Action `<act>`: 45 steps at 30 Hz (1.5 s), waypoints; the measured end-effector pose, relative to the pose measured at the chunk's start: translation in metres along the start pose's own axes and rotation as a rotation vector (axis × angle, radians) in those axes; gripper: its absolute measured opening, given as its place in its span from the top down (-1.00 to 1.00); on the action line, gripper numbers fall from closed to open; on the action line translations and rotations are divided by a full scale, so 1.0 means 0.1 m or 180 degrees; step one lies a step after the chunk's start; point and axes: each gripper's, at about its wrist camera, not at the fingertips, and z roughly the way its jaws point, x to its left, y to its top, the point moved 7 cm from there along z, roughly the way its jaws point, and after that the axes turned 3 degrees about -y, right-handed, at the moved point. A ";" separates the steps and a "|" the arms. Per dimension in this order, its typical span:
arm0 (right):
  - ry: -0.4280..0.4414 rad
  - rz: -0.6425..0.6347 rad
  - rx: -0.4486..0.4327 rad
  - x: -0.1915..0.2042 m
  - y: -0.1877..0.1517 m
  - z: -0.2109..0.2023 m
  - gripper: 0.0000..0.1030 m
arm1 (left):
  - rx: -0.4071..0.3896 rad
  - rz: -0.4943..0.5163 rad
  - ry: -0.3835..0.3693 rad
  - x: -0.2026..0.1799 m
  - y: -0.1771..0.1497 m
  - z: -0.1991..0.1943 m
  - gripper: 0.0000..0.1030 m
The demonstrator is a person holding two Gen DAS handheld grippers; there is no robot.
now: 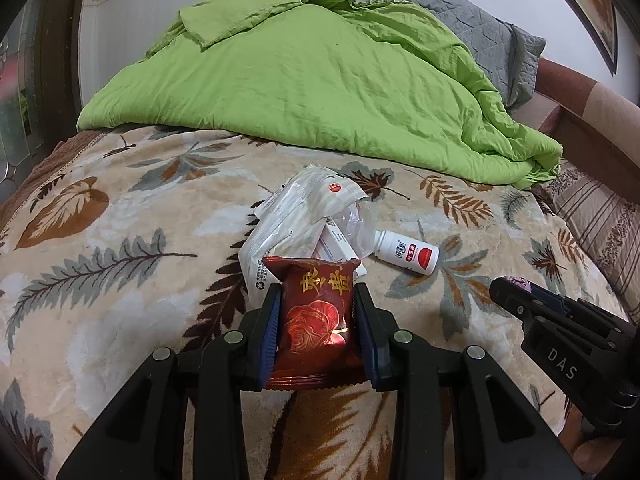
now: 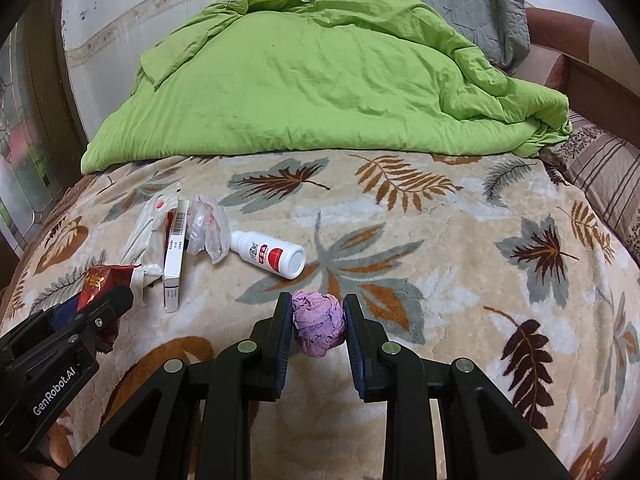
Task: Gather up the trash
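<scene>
The left gripper (image 1: 316, 320) is clamped on a dark red snack packet (image 1: 316, 316) printed with gold Chinese characters. At its twelve o'clock lie a white plastic wrapper (image 1: 296, 216) and a white carton (image 2: 175, 256) bearing a barcode; at one o'clock, a white bottle (image 1: 408, 256) with a red label lies on its side on the leaf-patterned blanket (image 1: 120, 280). The right gripper (image 2: 319, 322), lettered "DAS", is closed on a crumpled purple paper ball (image 2: 319, 322). The left gripper's body reads "GenRobot.AI". A green duvet (image 2: 320, 80) lies beyond.
</scene>
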 end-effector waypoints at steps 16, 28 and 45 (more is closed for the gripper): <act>0.0069 0.0103 -0.0072 0.08 -0.04 -0.15 0.47 | -0.0094 0.0091 0.0154 0.08 -0.01 -0.10 0.35; 0.0170 0.0125 -0.0090 0.19 -0.06 -0.19 0.47 | -0.0125 0.0100 0.0235 0.20 -0.02 -0.17 0.35; 0.0253 0.0113 -0.0089 0.29 -0.09 -0.23 0.47 | -0.0138 0.0092 0.0341 0.29 -0.03 -0.21 0.35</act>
